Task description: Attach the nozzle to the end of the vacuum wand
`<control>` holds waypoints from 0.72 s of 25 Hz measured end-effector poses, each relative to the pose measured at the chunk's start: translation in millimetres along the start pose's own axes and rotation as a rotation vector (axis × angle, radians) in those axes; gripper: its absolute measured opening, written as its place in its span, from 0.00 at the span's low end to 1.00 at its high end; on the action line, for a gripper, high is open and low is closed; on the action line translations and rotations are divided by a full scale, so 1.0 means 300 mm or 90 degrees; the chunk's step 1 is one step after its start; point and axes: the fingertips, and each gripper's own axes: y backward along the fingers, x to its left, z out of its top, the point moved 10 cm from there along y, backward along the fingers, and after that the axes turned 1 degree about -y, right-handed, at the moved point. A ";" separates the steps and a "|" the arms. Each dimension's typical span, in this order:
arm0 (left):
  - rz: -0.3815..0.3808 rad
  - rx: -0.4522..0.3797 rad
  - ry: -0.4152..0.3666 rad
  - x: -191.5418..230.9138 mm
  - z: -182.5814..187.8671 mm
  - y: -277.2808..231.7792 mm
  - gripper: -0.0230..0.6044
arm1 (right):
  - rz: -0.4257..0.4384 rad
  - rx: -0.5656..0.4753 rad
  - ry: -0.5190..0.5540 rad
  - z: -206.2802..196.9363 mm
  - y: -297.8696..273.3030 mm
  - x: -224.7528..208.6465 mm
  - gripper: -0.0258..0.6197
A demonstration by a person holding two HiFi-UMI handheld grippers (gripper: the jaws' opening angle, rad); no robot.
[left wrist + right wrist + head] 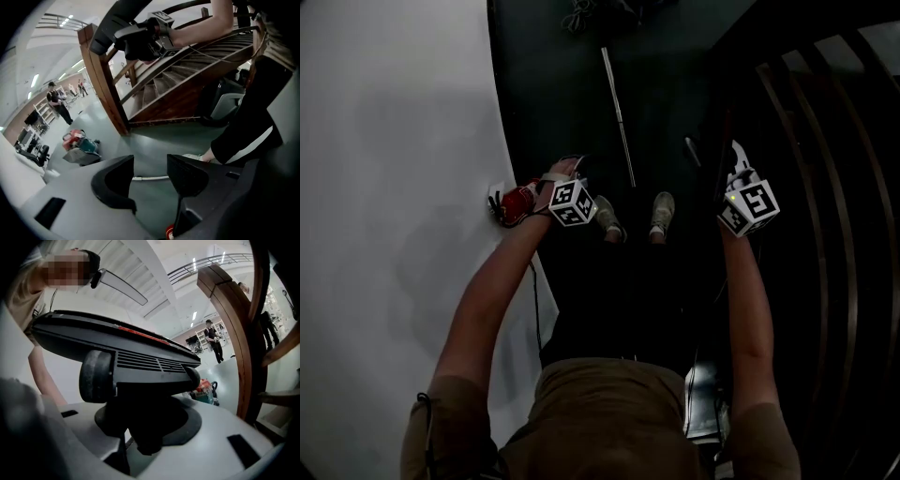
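**Inspector:** On the left, what is the state of the tool?

**Assistant:** The left gripper (150,166) has its jaws spread with nothing between them. It is tilted down toward the floor (553,94).

**Inspector:** And the wand?

**Assistant:** The wand (619,112) lies loose on the floor in the middle, a thin metal tube running away from the person. Its near end stops just beyond the shoes (607,217). Neither gripper is touching it.

**Inspector:** On the right?

**Assistant:** The right gripper (143,427) is clamped on the neck of the nozzle (136,364). The wide black head sits crosswise above the jaws, held well off the floor and apart from the wand.

**Inspector:** Hazards?

**Assistant:** I judge three.
- The wand is smooth and round, so an off-centre pinch could send it rolling or let it slip when it is lifted.
- The right jaws grip the neck itself. If they cover the socket end, the wand cannot seat, and pushing harder could twist the nozzle in the grip.
- The stair rails (825,187) stand close on the right, so a swing of the wide head could knock against them.
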 end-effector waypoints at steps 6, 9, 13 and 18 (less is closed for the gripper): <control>-0.035 0.011 0.253 0.004 -0.279 -0.491 0.40 | -0.074 0.066 -0.034 -0.448 -0.157 -0.249 0.29; -0.030 0.010 0.545 -0.021 -0.447 -0.698 0.40 | -0.104 0.086 -0.063 -0.673 -0.183 -0.335 0.29; -0.079 0.055 0.749 -0.126 -0.643 -1.043 0.40 | -0.120 0.100 -0.091 -0.952 -0.217 -0.468 0.29; -0.129 0.136 0.920 -0.267 -0.883 -1.432 0.40 | -0.141 0.124 -0.102 -1.212 -0.247 -0.589 0.29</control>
